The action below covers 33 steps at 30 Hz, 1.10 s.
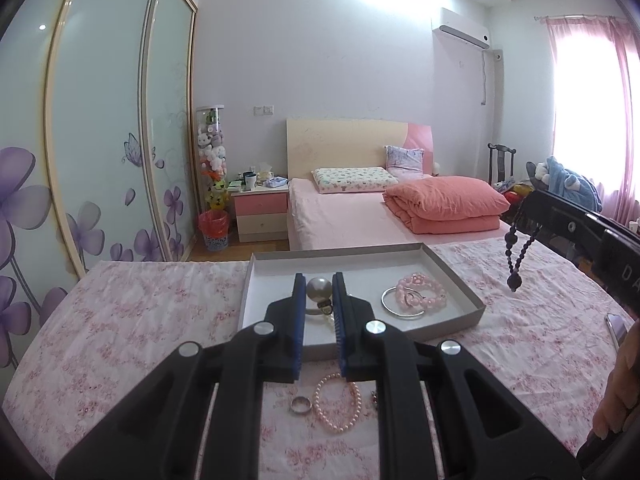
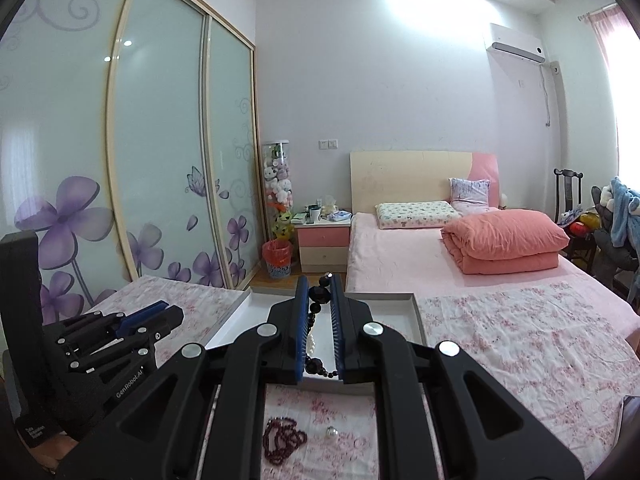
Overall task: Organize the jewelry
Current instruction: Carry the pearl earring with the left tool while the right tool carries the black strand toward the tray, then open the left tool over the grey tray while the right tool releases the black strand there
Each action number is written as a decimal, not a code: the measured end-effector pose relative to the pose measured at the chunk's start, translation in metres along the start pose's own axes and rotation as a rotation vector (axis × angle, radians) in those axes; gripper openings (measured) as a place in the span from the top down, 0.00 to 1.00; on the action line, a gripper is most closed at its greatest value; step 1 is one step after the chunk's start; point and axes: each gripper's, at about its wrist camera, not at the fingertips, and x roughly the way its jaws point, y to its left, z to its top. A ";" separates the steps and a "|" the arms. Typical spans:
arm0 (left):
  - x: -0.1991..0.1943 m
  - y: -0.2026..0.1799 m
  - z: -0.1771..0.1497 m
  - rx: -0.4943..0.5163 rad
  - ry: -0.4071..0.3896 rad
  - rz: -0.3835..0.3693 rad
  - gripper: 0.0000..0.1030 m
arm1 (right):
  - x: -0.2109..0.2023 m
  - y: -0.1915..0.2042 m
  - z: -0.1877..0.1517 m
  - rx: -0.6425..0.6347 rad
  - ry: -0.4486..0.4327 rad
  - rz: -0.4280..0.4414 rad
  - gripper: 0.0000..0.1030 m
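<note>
Now, left fingers: we pinch the pearl ring above the tray.
Right fingers: we clamp the black bead strand, its ends dangling.

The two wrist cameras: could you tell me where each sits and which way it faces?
Left wrist: on the left gripper, shut on a pearl piece over the tray; right gripper at right.
Right wrist: on the right gripper, shut on black beads; left gripper at left.
Both face the tray, bed and wardrobe.
</note>
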 end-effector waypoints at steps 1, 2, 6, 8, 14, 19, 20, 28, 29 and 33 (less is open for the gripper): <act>0.003 0.001 0.001 0.000 0.001 0.002 0.86 | 0.002 0.000 0.000 0.001 0.000 0.000 0.89; 0.006 0.001 0.001 0.001 0.003 0.004 0.86 | 0.005 -0.001 0.000 0.003 0.002 0.000 0.89; 0.018 0.000 0.002 0.007 0.011 0.010 0.86 | 0.018 -0.005 0.000 0.007 0.009 -0.006 0.89; 0.026 0.000 0.004 0.007 0.015 0.008 0.86 | 0.023 -0.008 0.000 0.011 0.010 -0.010 0.89; 0.055 0.007 0.012 -0.010 0.038 0.000 0.86 | 0.046 -0.016 0.005 0.028 0.017 -0.026 0.89; 0.075 0.010 0.016 -0.021 0.053 0.004 0.86 | 0.061 -0.021 0.008 0.028 0.022 -0.038 0.89; 0.078 0.011 0.015 -0.023 0.058 0.002 0.86 | 0.065 -0.022 0.008 0.029 0.024 -0.037 0.89; 0.113 0.014 0.015 -0.043 0.119 -0.027 0.86 | 0.101 -0.031 0.003 0.055 0.097 -0.010 0.89; 0.119 0.013 0.015 -0.044 0.131 -0.031 0.86 | 0.108 -0.032 0.001 0.063 0.115 -0.006 0.89; 0.139 0.013 0.015 -0.046 0.166 -0.043 0.86 | 0.135 -0.037 -0.007 0.099 0.180 0.002 0.89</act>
